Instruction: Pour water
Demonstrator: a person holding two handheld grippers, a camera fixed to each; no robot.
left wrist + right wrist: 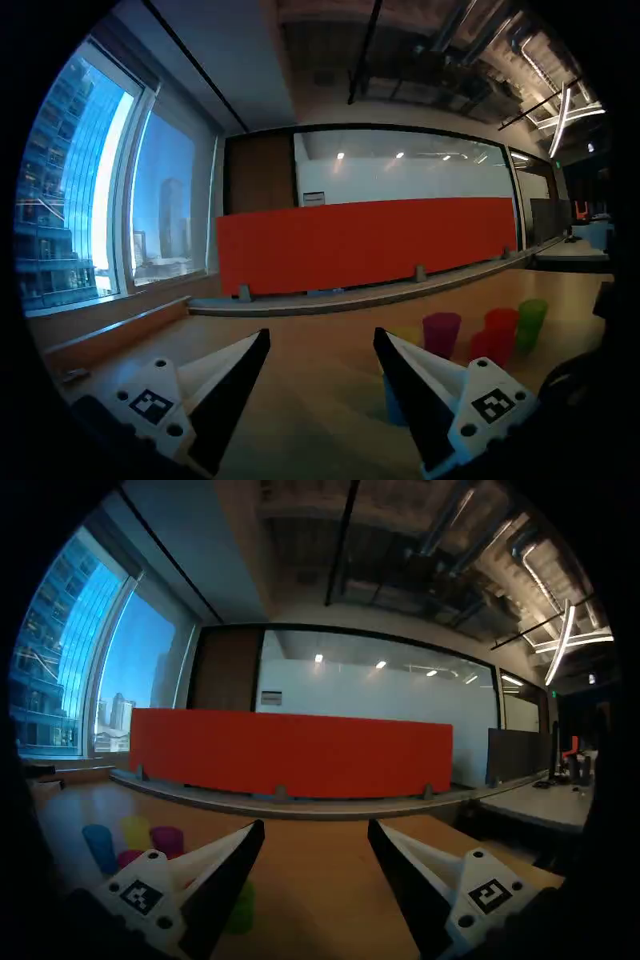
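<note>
left gripper (320, 331) spread, empty; cups (442, 332) stand ahead, right of its fingers; right gripper (315, 822) spread, empty; cups (166, 840) lower left

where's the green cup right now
In the left gripper view the green cup stands on the wooden table at the far right, just right of the red cup.

1. Left gripper view: cups (442, 332) cluster right of centre on the table (320, 384); bare wood lies open ahead and to the left.
2. Right gripper view: the cups stand near left; the middle and right lie open.
3. An orange divider (368, 244) walls the far edge.
</note>
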